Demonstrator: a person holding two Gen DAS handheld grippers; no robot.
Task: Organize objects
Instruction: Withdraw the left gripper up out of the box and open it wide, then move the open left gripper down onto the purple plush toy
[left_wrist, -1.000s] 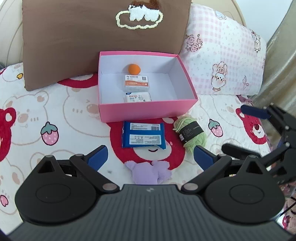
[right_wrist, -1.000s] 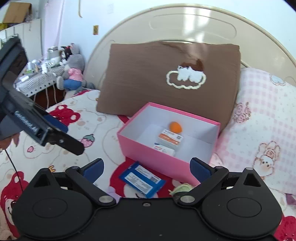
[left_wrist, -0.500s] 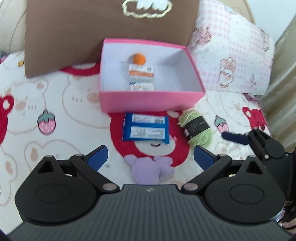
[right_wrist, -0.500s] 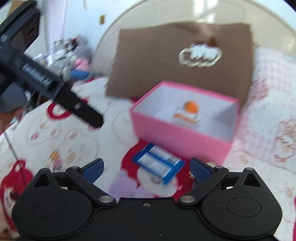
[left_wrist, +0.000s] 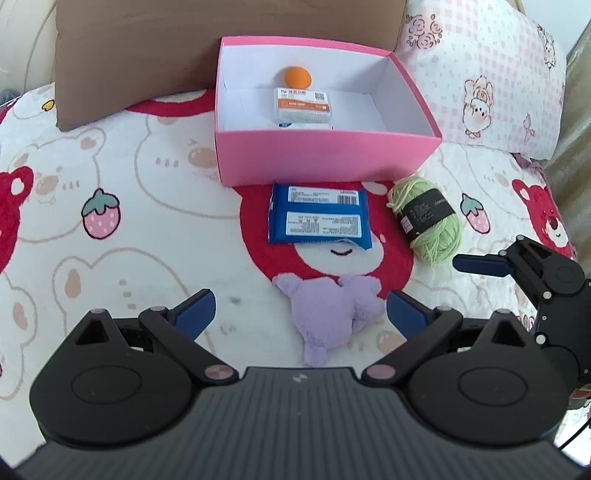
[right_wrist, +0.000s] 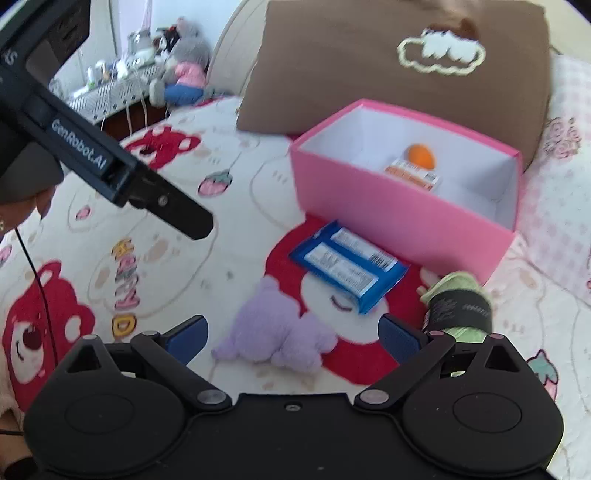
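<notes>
**Both claws hanging wide apart over a bed of loose items**

The left claw (left_wrist: 299, 310) is hovering with its 2 blue-tipped fingers spread wide and gripping nothing; the fuzzy lilac plush toy (left_wrist: 332, 314) is lying on the quilt (left_wrist: 147, 229) between them, though whether anything is touching it is not clear. The right claw (right_wrist: 291, 334) is also standing open and empty, with the same plush toy (right_wrist: 280, 339) just ahead of its gap and the ball of pale green yarn (right_wrist: 458, 310), wrapped in a black paper band, sitting by its right finger.

The glossy blue snack packet (left_wrist: 319, 218), flat and rectangular with white label panels, is lying just in front of the pink cardboard box (left_wrist: 325, 158). The yarn (left_wrist: 428, 221) is resting to the packet's right, near but apart. Inside the white-lined box, a small round orange ball (left_wrist: 297, 76) is sitting behind a flat orange-and-white carton (left_wrist: 302, 105). A soft brown pillow (right_wrist: 369, 74) with a stitched cloud shape is leaning behind the box, and a pink checked pillow (left_wrist: 498, 74) is lying beside it.
</notes>
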